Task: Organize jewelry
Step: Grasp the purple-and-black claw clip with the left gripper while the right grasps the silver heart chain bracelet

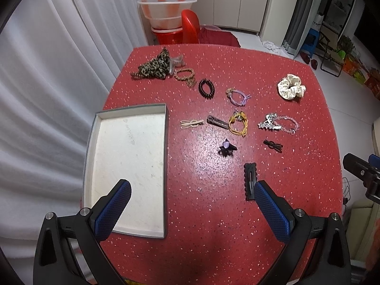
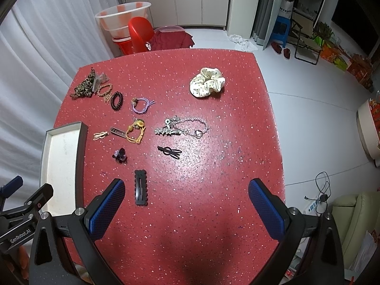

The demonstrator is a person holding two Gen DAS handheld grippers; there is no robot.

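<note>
Both grippers hover over the near edge of the red speckled table (image 2: 213,213), nothing in either. The left gripper (image 1: 192,193) has its blue pads spread wide, one finger above the tray (image 1: 163,166), the other beside the scalloped black clip (image 1: 249,180). The right gripper (image 2: 186,190) is spread just as wide over bare tabletop, with that same scalloped black clip (image 2: 140,187) just inside its left finger.

That clip lies nearest, long axis running straight away from the near edge. Left of it sits the shallow grey-walled tray, white inside, long side also running near to far.

A bit farther out: a small dark claw clip (image 1: 226,147) with a lilac top, and to its right a slim black hairpin (image 2: 169,151) lying slantwise.

Next row, left to right: a beige knotted pin (image 1: 192,123) lying crosswise, a dark flat clip (image 1: 216,121) angled, a yellow cord bracelet (image 1: 238,123), then a silver star clip touching a silver chain bracelet (image 2: 190,124) stretched across.

Beyond, a lilac hair tie (image 1: 238,95), a black spiral tie (image 1: 206,88), a beige beaded bracelet (image 1: 184,74) and a leopard-print scrunchie (image 1: 154,67) against a clear claw clip. Alone at the far right, a cream dotted scrunchie (image 2: 207,82).
</note>
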